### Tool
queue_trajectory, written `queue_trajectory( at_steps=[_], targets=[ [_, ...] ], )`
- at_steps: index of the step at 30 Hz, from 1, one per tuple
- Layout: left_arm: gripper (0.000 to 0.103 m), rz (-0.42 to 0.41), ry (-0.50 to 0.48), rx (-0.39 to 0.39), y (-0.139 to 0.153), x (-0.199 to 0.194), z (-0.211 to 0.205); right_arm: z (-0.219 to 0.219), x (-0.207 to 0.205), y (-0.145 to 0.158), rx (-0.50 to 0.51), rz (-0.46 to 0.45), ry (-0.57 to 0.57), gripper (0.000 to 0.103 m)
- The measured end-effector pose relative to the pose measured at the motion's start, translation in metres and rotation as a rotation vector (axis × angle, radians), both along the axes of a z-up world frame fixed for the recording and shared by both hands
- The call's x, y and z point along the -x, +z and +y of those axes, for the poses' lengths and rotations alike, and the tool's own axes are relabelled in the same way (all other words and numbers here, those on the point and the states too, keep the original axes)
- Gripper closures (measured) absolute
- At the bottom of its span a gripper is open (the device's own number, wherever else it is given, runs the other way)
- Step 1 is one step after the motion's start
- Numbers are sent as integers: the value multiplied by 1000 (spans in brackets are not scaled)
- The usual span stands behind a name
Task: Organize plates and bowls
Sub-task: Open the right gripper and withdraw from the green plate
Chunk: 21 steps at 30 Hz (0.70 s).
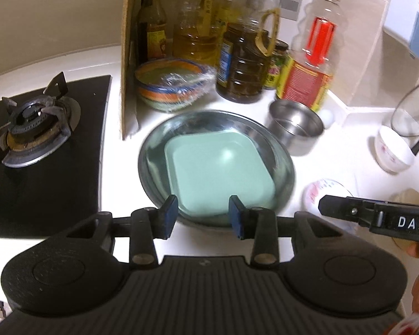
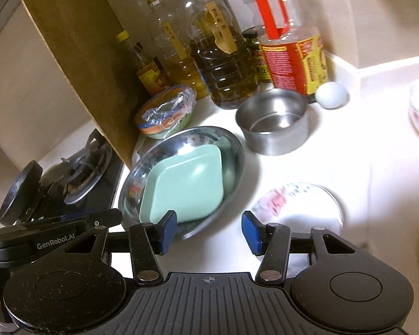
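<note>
White counter (image 1: 120, 156) carries everything; black gas hob (image 1: 39, 128) at its left end, a cardboard sheet (image 1: 128, 55) standing upright between hob and dishes.

Row of oil and sauce bottles (image 2: 220, 64) along the back wall, the red-handled one (image 1: 312, 55) nearest the corner.

Large steel plate (image 1: 153, 150) near the middle of the counter. Square pale-green plate (image 1: 218, 170) lies inside it, tilted slightly against the steel wall in the right wrist view (image 2: 184, 187).

Film-wrapped striped bowl (image 1: 173, 83) behind the steel plate, beside the cardboard.

Small steel pot (image 2: 273, 120) to the right of the steel plate, apart from it; a pale egg (image 2: 331, 94) just behind the pot.

White floral plate (image 2: 301, 209) on the counter right of the steel plate. White floral bowl (image 1: 393, 150) further right, a glass lid (image 1: 410, 111) leaning over it.

Left gripper (image 1: 204, 215): jaws moderately apart, nothing between them, poised at the near rim of the steel plate.

Right gripper (image 2: 209, 233): jaws wide, empty, between steel plate and floral plate.
</note>
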<state>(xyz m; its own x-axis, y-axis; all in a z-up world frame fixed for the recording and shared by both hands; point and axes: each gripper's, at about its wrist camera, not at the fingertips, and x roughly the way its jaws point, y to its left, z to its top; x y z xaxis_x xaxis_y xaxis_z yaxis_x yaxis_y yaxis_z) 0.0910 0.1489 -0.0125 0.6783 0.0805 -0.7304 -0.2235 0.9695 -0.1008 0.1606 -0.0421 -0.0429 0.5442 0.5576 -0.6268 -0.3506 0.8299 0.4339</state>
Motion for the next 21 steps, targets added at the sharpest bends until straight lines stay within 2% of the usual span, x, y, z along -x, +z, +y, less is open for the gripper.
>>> queue_trajectory(
  at_steps=[3, 5, 21],
  targets=[
    [67, 8, 3, 1, 0, 12, -14, -13, 14, 2, 10, -13, 5, 36],
    [67, 13, 5, 2, 0, 19, -23, -21, 23, 4, 17, -24, 9, 34],
    [66, 33, -4, 17, -2, 65, -77, -79, 76, -1, 59, -4, -23, 31]
  ],
)
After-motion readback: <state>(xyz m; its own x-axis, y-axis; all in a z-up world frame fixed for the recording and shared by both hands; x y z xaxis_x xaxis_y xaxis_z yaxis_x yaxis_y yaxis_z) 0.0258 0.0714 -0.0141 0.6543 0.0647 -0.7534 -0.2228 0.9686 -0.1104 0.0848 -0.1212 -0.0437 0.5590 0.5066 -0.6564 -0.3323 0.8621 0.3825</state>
